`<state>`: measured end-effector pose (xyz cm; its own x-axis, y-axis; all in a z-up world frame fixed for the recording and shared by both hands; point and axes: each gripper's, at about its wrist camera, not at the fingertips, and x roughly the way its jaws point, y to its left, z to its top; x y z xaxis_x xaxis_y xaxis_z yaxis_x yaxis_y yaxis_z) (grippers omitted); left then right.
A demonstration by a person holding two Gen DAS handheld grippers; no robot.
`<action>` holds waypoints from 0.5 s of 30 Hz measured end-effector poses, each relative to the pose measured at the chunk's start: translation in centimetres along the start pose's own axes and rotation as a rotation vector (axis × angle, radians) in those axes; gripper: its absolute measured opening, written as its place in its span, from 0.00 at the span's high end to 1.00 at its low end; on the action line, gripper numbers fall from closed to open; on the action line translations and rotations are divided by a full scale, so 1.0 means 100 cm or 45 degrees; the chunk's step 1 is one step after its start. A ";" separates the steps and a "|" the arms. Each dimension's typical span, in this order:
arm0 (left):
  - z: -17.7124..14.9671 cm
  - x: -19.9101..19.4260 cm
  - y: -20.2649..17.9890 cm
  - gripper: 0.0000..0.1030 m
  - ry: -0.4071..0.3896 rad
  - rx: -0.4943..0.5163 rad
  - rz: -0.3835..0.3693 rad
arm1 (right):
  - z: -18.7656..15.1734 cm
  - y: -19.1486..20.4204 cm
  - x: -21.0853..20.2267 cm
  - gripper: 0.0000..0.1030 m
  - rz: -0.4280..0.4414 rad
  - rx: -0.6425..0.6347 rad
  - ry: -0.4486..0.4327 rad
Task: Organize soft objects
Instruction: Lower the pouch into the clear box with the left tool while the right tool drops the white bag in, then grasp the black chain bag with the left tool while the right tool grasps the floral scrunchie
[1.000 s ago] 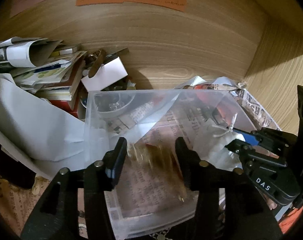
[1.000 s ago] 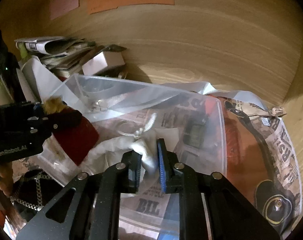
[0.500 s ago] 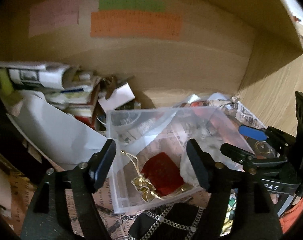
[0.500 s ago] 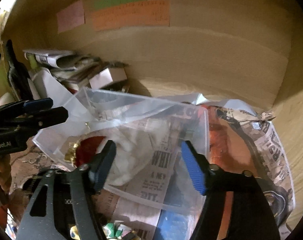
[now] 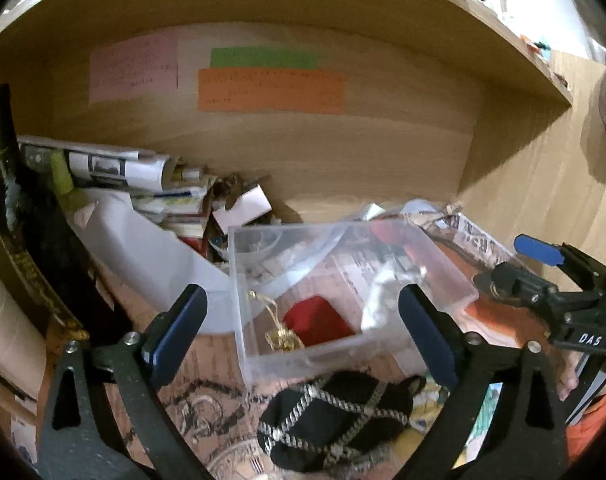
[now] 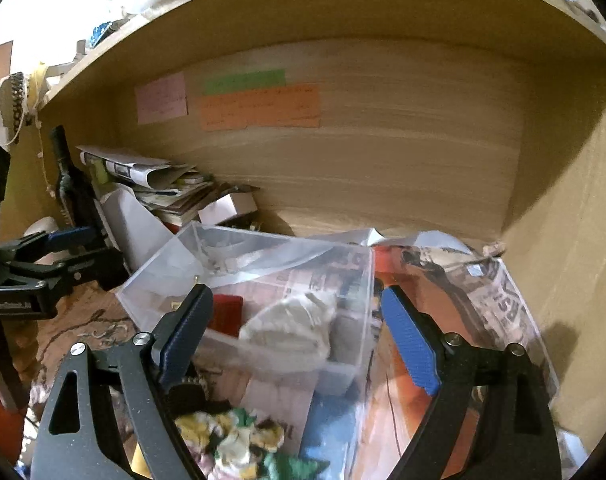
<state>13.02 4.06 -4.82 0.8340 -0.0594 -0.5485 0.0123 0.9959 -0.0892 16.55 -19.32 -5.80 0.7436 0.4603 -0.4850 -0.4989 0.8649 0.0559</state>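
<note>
A clear plastic box [image 5: 243, 300] stands on the shelf floor; it also shows in the right wrist view [image 6: 355, 364]. Inside lie a red pouch with a gold tassel [image 5: 319, 322] and a white cloth pouch [image 6: 291, 320], which also shows in the left wrist view [image 5: 383, 296]. My left gripper [image 5: 303, 320] is open and empty, hanging before the box. My right gripper [image 6: 299, 332] is open and empty too, nearer the box's right side. A black pouch with a braided cord [image 5: 335, 420] lies in front of the box. A floral cloth [image 6: 239, 440] lies below the right gripper.
A pile of rolled newspapers and books [image 5: 143, 184] and a white sheet [image 5: 143, 248] crowd the left. A small white carton [image 5: 243, 208] stands behind the box. Newspaper [image 6: 499, 304] covers the floor at right. Wooden walls close the back and right.
Both grippers have opened and let go of the pouches, which now lie in the box. Both have pulled back and up from the box.
</note>
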 end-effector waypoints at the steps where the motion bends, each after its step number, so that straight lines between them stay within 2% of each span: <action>1: -0.003 0.000 -0.001 0.05 0.008 0.002 -0.003 | -0.005 -0.001 -0.002 0.18 -0.001 0.009 0.006; 15: -0.070 0.007 -0.011 0.05 0.192 0.030 -0.054 | -0.082 -0.002 -0.006 0.17 -0.051 0.056 0.223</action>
<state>9.71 2.45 -10.93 0.7404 -0.1092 -0.6633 0.0601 0.9935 -0.0965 12.54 -21.39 -12.63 0.6716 0.3868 -0.6319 -0.4479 0.8914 0.0696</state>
